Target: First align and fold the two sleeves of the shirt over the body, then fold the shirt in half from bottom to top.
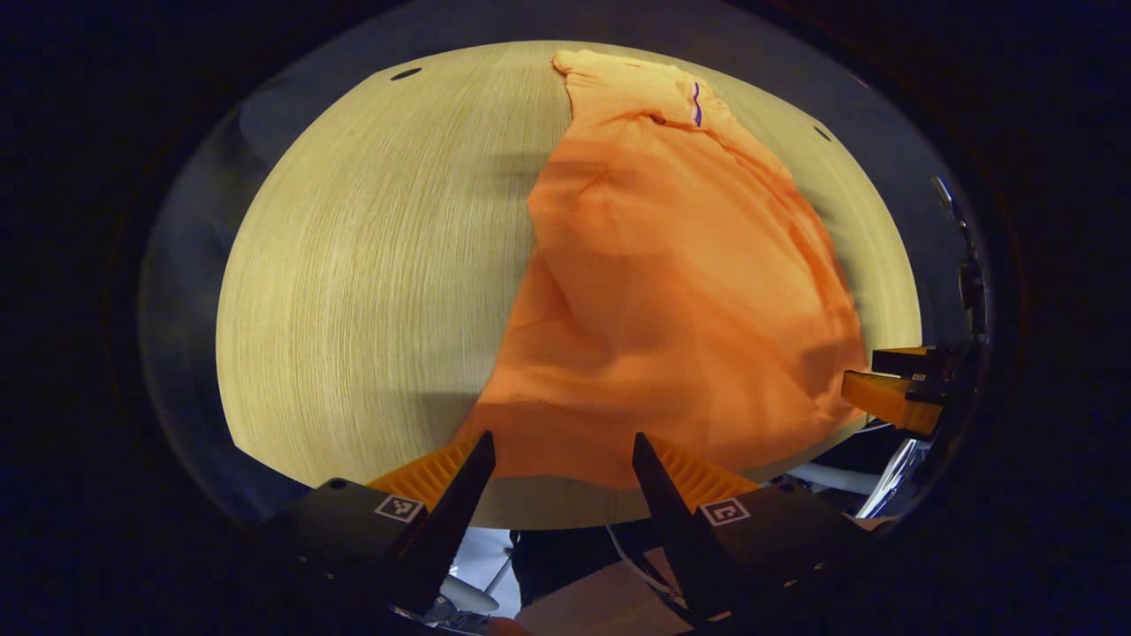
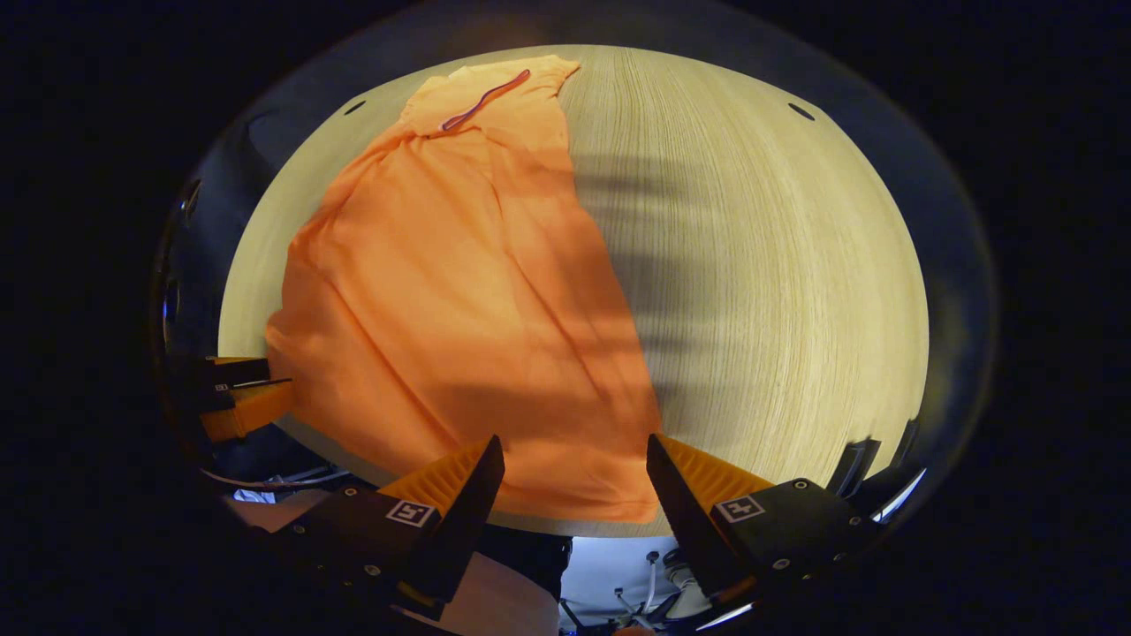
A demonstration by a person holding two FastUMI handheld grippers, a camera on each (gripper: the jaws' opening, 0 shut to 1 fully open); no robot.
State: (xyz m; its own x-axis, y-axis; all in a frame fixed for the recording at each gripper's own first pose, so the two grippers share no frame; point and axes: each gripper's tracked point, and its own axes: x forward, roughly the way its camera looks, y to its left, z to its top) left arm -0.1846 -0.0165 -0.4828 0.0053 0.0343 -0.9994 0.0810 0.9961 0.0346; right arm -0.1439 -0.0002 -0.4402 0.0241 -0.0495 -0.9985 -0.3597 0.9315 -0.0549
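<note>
Your orange shirt [image 1: 671, 291] lies lengthwise on the wooden desk [image 1: 371, 291], sleeves already folded in, collar at the far end and hem at the near edge. Your left tool [image 1: 563, 455] hovers spread wide over that hem, gripping nothing. Your right tool [image 2: 574, 458] is likewise spread above the hem, empty.

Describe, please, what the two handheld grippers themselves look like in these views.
Both the left gripper and the right gripper have two tapering, wedge-shaped fingers with ribbed inner faces. Each finger sits on a dark, blocky mount with small screws and a square black-and-white marker tag.
</note>
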